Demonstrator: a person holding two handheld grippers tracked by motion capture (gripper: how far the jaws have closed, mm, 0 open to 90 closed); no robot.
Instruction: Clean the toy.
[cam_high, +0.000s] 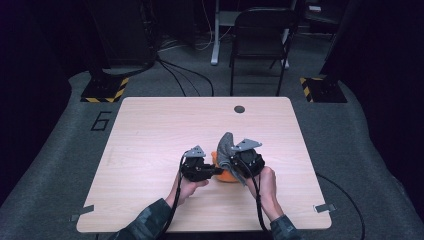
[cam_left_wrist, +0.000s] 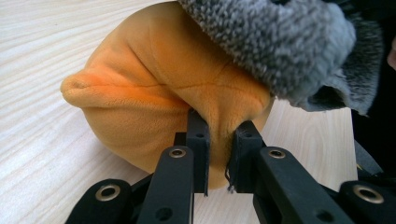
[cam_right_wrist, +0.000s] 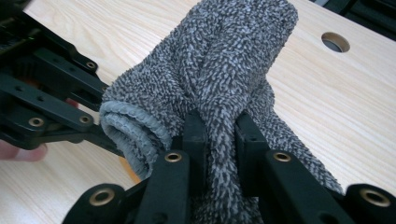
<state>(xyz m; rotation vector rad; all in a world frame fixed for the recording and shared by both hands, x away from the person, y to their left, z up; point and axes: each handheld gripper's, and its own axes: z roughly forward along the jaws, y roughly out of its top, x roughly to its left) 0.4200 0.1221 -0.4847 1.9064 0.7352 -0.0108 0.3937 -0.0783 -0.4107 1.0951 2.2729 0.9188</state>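
- Near the front middle of the wooden table (cam_high: 150, 150), two handheld grippers meet over two soft items; count stands at one orange plush item and one grey cloth.
- Left gripper (cam_high: 216, 171): one unit, held in the person's left hand (cam_high: 187, 189). In the left gripper view its jaws are pinched on a fold of the orange plush item (cam_left_wrist: 154, 93), the fabric squeezed between the two black pads.
- Orange plush item: one, resting on the tabletop between the two grippers, seen in the high view as a small orange patch (cam_high: 227, 175) under the cloth.
- Right gripper (cam_right_wrist: 220, 140): one unit, held in the person's right hand (cam_high: 265, 187). Its jaws are clamped on a bunched section of the grey cloth (cam_right_wrist: 224, 70), which rises above the jaws and hangs down past them.
- Grey cloth: one, terry-looped, with a rolled hem showing at its left in the right gripper view; it lies over the upper part of the plush item, touching it.
- Table fixtures: one round hole (cam_high: 239, 109) near the far edge, well apart from the work.
- Surroundings: one dark folding chair (cam_high: 260, 40) beyond the table; two yellow-and-black striped floor bases, one at each far corner.
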